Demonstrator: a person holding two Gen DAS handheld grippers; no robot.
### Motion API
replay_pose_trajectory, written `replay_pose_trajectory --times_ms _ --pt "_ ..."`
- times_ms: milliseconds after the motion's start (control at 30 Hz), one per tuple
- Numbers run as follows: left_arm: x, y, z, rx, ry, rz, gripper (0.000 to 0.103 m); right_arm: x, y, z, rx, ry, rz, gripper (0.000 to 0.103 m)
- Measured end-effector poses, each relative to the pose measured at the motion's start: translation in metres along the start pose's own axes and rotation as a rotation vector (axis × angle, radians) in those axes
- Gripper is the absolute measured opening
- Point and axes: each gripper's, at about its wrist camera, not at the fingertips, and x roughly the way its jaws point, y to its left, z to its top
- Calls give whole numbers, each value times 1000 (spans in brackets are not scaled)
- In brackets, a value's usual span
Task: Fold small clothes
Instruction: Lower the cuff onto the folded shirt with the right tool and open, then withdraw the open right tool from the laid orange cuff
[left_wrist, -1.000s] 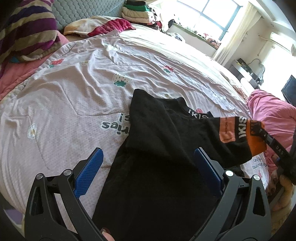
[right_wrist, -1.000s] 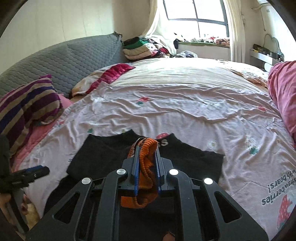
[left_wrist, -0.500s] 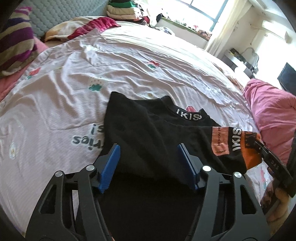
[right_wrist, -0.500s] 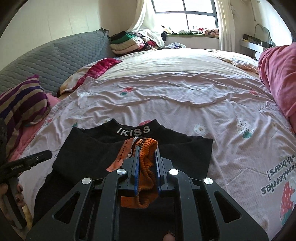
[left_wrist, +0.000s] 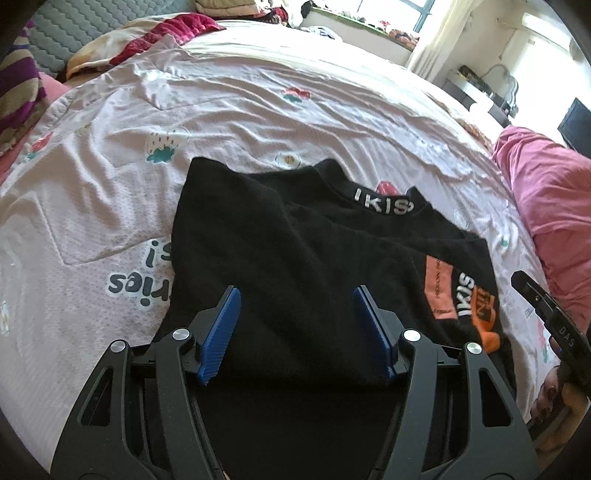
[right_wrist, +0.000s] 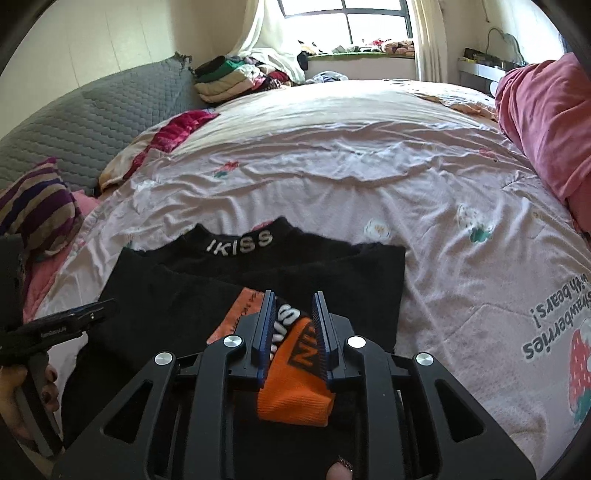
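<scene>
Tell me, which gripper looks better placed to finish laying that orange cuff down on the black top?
The right gripper, probably. The orange cuff lies between its jaws, which have just been opening. The left gripper hovers open over the black top, away from the cuff.

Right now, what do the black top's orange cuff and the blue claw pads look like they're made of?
Orange cuff: looks like ribbed knit, matte, judging by its fine vertical ridges. Blue pads: probably moulded plastic or rubber, dull finish, with grooved faces. Neither can be settled by look alone.

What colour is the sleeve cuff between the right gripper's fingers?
Orange cuff, seen best in the right wrist view.
</scene>
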Motion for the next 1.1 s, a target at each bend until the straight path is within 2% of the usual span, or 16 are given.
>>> replay_pose_trajectory --times_ms 133,333,400,433,533,600,633,867,1100 --pt "10 7 -5 0 35 23 55 8 14 -5 -24 23 15 30" --pt "18 12 -11 14 54 20 55 19 40 -8 -72 51 42 33" --pt "18 12 -12 18 54 18 55 23 47 -10 -87 59 54 43" --pt "18 13 -12 19 54 17 55 24 48 -12 -91 64 55 44" --pt "19 14 -14 22 57 12 55 37 48 -21 -116 122 8 45" --pt "20 15 -14 24 58 7 55 50 43 -31 -144 186 -80 45" --pt "20 16 -14 23 59 4 55 54 41 -36 -157 199 -96 47" --pt "20 18 -16 14 52 -4 55 53 35 -46 -133 168 -87 49" --pt "17 18 -17 9 47 -2 56 34 28 -46 -42 141 -48 55"
